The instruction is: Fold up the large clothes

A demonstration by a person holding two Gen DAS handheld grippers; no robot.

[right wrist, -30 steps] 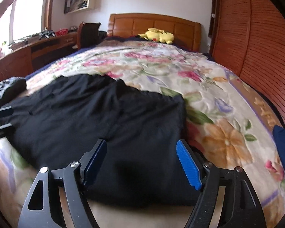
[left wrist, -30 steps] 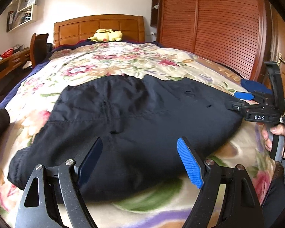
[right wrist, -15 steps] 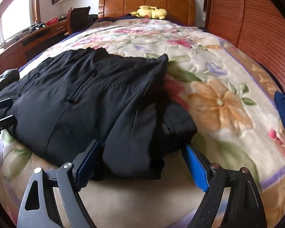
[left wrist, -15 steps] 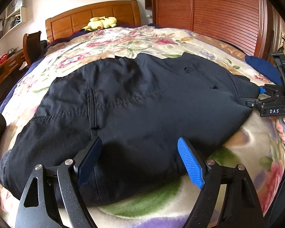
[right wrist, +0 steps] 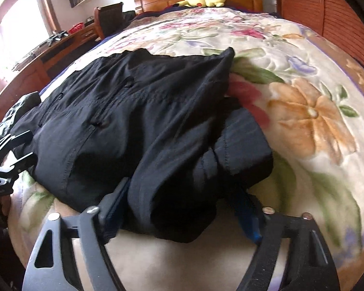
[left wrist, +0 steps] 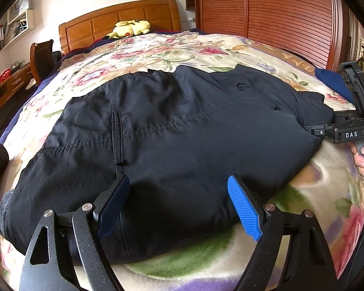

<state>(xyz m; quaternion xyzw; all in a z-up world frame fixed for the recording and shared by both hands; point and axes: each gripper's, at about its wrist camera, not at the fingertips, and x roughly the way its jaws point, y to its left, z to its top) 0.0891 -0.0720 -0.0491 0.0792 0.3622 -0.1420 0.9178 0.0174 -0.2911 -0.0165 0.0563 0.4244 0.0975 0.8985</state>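
Note:
A large black garment (left wrist: 182, 133) lies spread across the floral bedspread (left wrist: 182, 48); it also shows in the right wrist view (right wrist: 133, 121). My left gripper (left wrist: 179, 203) is open, its fingers over the garment's near edge. My right gripper (right wrist: 182, 198) is open with its fingers wide apart, and a bunched corner of the garment sits between them, hiding the fingertips. The right gripper also shows at the garment's right edge in the left wrist view (left wrist: 327, 131).
A yellow plush toy (left wrist: 131, 28) lies by the wooden headboard. A slatted wooden wardrobe (left wrist: 279, 12) runs along the right side. A wooden desk and chair (right wrist: 60, 41) stand left of the bed. A blue cloth (left wrist: 332, 82) lies at the bed's right edge.
Both grippers have moved forward and lower onto the garment's near edge. The right gripper has pushed into the garment's corner, which now bunches up between its fingers.

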